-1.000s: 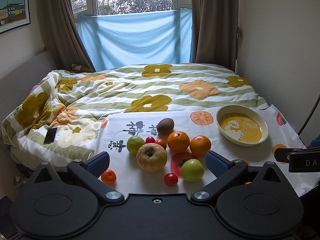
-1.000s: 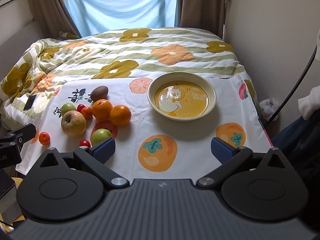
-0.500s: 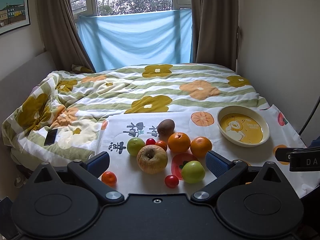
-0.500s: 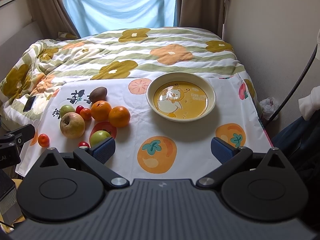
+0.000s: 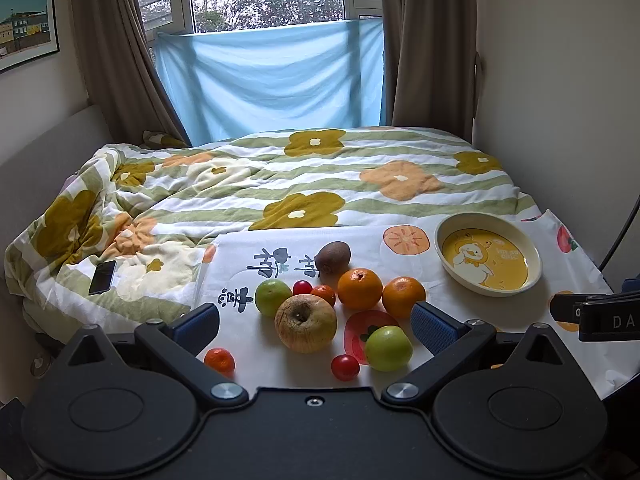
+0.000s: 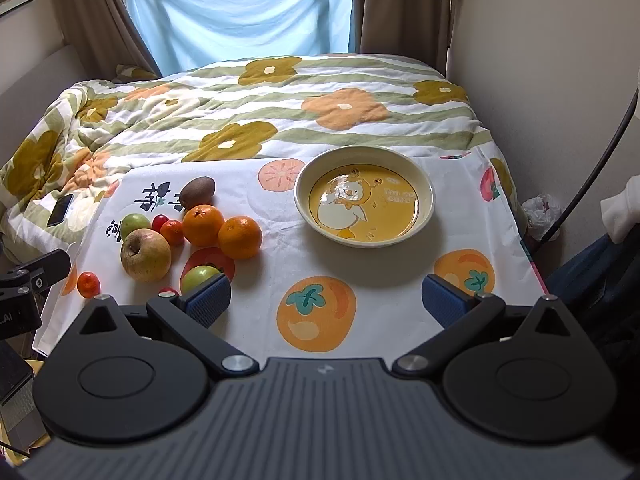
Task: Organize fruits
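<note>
The fruit lies loose on a printed cloth (image 6: pixel 384 276) spread over the bench at the foot of the bed, all of it bunched toward 9 o'clock of the plate (image 6: pixel 425 184), which is bare. Nothing has been sorted yet.

Both grippers hang above the near edge. The left gripper (image 5: pixel 316 320) has its jaws spread wide with nothing between them, aimed over the pile. The right gripper (image 6: pixel 326 300) is likewise wide apart and holds nothing, facing bare cloth at 6 o'clock of the plate.

The big apple (image 5: pixel 306 322) looks wrinkled and past its best, so probably soft-skinned and easily bruised. It is the heaviest piece. Take it across its widest girth, jaws level, with gentle pressure. The two oranges (image 5: pixel 360 288) touch each other. Their peel is firm and pebbled, likely to give good grip, but being round they may roll when a neighbour is lifted.

The green apples (image 5: pixel 388 348) look smooth and hard, perhaps a little slippery. The kiwi (image 5: pixel 333 257), at 12 o'clock of the pile, is fuzzy and oval, so pinch it across the short axis. The cherry tomatoes (image 5: pixel 345 367) are small, thin-skinned and light, and a hard squeeze would likely burst them. The small tangerine (image 5: pixel 219 360) sits alone at 8 o'clock and is probably soft.
</note>
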